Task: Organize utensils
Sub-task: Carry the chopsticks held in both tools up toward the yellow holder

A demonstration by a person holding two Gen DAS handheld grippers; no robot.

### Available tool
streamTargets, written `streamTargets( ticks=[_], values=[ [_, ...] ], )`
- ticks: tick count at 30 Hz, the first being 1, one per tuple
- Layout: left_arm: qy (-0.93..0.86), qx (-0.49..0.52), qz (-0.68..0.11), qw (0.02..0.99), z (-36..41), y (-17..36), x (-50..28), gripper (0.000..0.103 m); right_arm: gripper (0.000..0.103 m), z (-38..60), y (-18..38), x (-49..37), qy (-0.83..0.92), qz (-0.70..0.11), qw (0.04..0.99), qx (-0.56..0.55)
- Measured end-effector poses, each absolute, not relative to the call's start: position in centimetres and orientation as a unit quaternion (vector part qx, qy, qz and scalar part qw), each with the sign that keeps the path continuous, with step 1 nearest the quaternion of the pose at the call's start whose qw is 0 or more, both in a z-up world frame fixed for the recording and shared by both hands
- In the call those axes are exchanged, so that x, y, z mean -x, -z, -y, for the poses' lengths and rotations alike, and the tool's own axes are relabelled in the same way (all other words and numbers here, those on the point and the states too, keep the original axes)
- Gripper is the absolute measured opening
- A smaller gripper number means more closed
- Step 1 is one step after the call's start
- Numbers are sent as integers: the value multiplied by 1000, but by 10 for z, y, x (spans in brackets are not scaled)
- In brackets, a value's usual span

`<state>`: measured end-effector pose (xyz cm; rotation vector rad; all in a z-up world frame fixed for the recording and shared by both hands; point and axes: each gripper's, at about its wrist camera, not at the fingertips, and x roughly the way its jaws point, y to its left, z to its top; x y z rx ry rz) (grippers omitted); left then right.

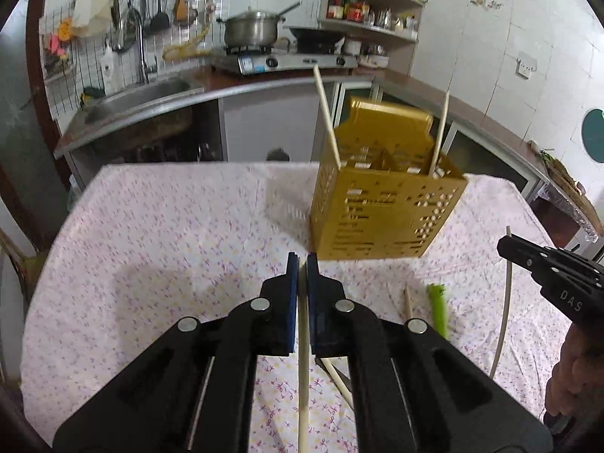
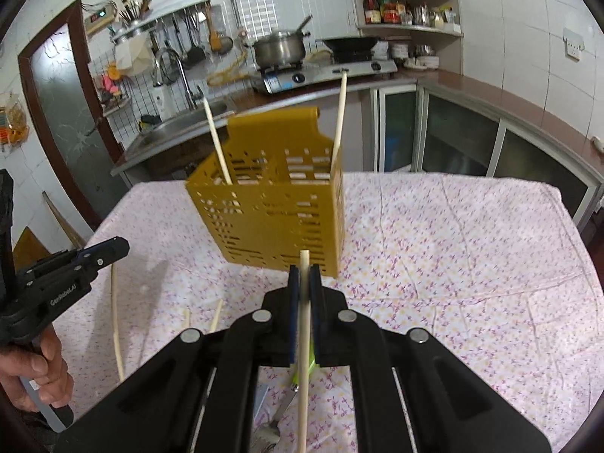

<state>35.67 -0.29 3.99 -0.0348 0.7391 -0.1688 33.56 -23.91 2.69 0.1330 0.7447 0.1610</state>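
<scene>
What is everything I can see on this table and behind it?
utensil holder: one, mustard yellow, perforated, standing on the table.
chopsticks in holder: two, pale wood, leaning at opposite ends.
held chopsticks: two, pale wood, one in each tool.
loose chopsticks: at least two, pale, on the cloth.
green-handled utensil: one, lying on the cloth.
fork: one, metal, near edge of the table.
tablecloth: one, white with small purple flowers.
pot: one, steel, on the stove.
wok: one, dark, on the stove.
sink: one, steel, on the counter.
left tool: black, blue pads, shut on a chopstick.
right tool: same, shut on a chopstick.
</scene>
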Motion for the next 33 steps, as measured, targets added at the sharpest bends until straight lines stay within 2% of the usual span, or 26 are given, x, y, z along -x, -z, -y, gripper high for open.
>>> streamTargets(
  ticks=[15, 33],
  values=[
    [82, 1, -291, 953, 9, -92, -314, 3, 6, 250, -87, -278, -83, -293, 951, -55],
    [101, -8, -204, 974, 28, -177, -319, 3, 6, 252, -156, -281, -74, -233, 969, -33]
  ],
)
